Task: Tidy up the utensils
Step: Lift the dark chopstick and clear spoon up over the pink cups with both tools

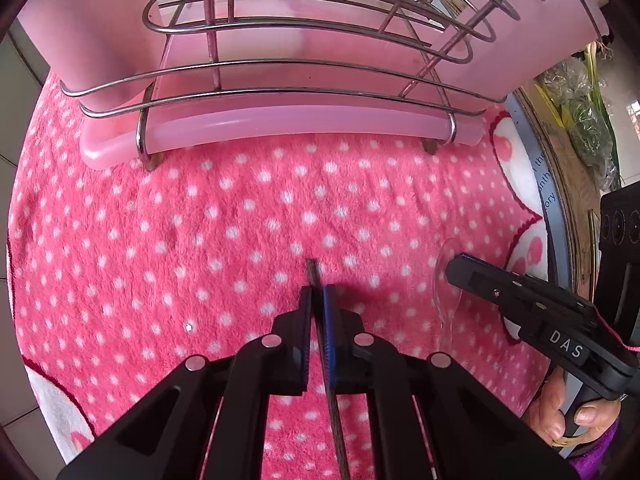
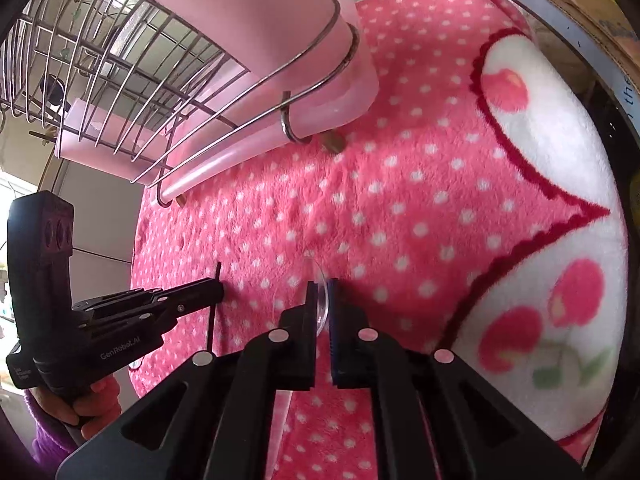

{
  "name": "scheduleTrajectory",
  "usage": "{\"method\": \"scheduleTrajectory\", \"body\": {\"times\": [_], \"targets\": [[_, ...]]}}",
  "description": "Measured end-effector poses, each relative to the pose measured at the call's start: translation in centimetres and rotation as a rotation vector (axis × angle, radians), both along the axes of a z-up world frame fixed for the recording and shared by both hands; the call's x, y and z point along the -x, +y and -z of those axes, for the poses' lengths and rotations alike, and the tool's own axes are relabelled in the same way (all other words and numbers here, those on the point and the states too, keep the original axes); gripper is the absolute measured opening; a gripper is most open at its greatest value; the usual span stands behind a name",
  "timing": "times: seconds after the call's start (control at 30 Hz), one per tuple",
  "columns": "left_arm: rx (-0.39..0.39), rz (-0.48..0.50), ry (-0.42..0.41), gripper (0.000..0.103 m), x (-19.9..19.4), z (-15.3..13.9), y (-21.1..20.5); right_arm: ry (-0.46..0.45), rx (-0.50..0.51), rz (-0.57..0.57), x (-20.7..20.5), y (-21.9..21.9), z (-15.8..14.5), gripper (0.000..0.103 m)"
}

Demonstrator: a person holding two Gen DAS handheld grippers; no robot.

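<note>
Left tongs are clamped on a dark chopstick, centre frame; right tongs are clamped on a clear plastic spoon. Lift both vertically, then lower into the wire utensil rack, upper frame, avoiding its wires.

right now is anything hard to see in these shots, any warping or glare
Left wrist view: fisheye bends the wire rack; the clear plastic spoon nearly vanishes against the blanket. Right wrist view: window backlight washes out the left edge; the spoon shows only as faint highlights.
</note>
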State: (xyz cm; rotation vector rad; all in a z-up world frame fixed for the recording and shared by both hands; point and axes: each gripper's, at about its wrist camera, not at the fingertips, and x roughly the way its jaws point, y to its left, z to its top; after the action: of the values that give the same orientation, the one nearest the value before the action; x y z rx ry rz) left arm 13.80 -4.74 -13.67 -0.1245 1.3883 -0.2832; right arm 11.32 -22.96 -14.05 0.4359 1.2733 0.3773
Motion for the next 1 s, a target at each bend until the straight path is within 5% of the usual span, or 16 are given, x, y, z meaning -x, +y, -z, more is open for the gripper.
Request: {"method": "scheduleTrajectory", "body": {"times": [0.33,1.0], "targets": [[0.103,-0.038,-0.100,0.004,1.5,-2.9,3.0,-0.065,-0.005,0.030,0.8,-0.3,-0.7,0.003],[0.225,-0.137,-0.486,0.004,7.3,-13.4,9.7,-0.428,0.081,0.071,5.4,-0.1,-9.5,0.002]]}}
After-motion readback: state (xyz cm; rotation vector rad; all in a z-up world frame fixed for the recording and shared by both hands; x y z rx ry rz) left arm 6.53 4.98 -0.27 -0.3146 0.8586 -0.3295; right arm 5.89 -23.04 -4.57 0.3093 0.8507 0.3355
